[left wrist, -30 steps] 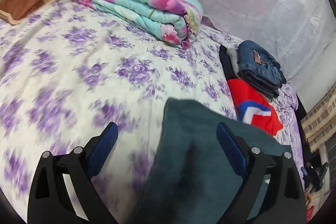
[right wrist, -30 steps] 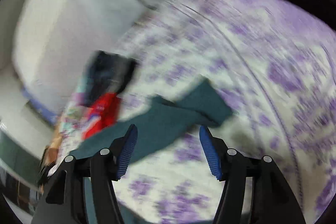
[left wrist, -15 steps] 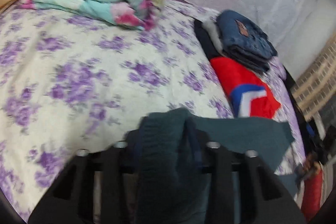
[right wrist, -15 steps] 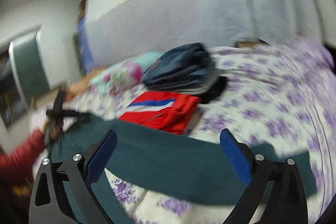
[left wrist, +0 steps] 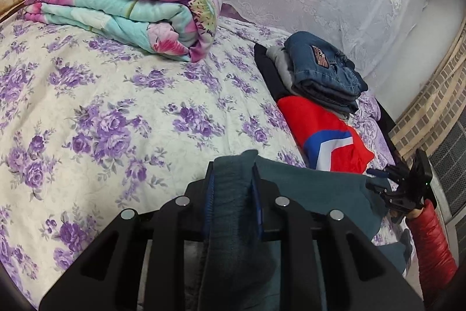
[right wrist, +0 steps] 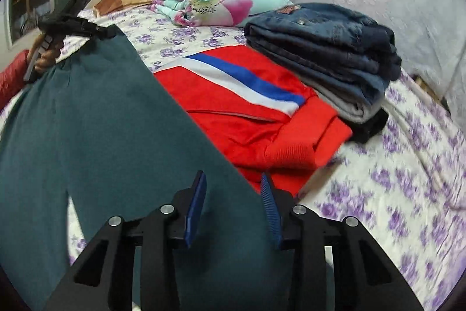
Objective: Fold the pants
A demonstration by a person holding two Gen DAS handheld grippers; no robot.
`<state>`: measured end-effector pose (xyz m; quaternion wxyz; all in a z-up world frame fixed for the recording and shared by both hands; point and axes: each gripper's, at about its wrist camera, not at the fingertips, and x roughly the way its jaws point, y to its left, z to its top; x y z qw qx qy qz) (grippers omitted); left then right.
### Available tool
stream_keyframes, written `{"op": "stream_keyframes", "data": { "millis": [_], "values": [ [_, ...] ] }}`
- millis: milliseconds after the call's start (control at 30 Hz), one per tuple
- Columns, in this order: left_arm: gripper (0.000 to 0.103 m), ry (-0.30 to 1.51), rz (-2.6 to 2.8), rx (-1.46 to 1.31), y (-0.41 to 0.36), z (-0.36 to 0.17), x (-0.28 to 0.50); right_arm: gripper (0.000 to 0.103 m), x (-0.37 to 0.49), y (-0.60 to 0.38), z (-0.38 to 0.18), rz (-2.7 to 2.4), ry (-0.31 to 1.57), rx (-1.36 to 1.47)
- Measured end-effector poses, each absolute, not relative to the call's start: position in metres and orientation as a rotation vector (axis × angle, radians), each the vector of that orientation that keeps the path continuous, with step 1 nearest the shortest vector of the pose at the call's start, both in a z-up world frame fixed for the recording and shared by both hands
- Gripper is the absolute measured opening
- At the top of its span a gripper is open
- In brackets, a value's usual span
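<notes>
A bed [left wrist: 87, 95] with a purple-flowered sheet is carrying several pieces of clothing. The dark teal pants [right wrist: 96, 136] are lying stretched along the near edge of the bed, running from one set of tongs to the other.

The left tongs [left wrist: 233, 188] are now clenched on a bunched fold of the pants, with cloth filling the gap between the blue pads; a second ago these tongs were standing wide apart above the flat fabric. In the right wrist view, the left tongs [right wrist: 100, 29] are gripping the far end of the pants, held by a hand [right wrist: 45, 56] in a red sleeve [right wrist: 11, 75].

The right tongs [right wrist: 233, 194] are closing, with the pants lying between the blue pads [right wrist: 196, 203] but not yet visibly pinched. A second ago this view was badly blurred and rolled to one side; now it is sitting nearly level and close over the cloth.

Just beyond the pants, toward the right edge of the bed, a red garment [left wrist: 323, 133] with a blue and white stripe is lying flat. Folded blue jeans [left wrist: 323, 69] are resting on grey and black clothes beside it. A folded floral quilt [left wrist: 125, 5] is sitting at the far side of the bed.
</notes>
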<state>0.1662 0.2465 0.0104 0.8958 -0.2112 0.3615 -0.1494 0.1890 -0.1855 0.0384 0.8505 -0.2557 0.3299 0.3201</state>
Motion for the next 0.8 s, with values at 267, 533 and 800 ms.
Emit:
{"op": "stream_keyframes", "data": {
  "millis": [267,533,800],
  "values": [
    [0.020,0.720,-0.302,-0.441,0.248,0.013,0.162,0.003,0.174,-0.176,0.038,0.592,0.675,-0.645],
    [0.020,0.549,-0.324,-0.476,0.266,0.043,0.096,0.003,0.044,-0.174,0.101,0.562,0.478,-0.621],
    [0.064,0.641,-0.236,-0.608,0.298,-0.003,-0.024,0.003,-0.081,-0.174,0.059,0.633,0.492,-0.598]
  ]
}}
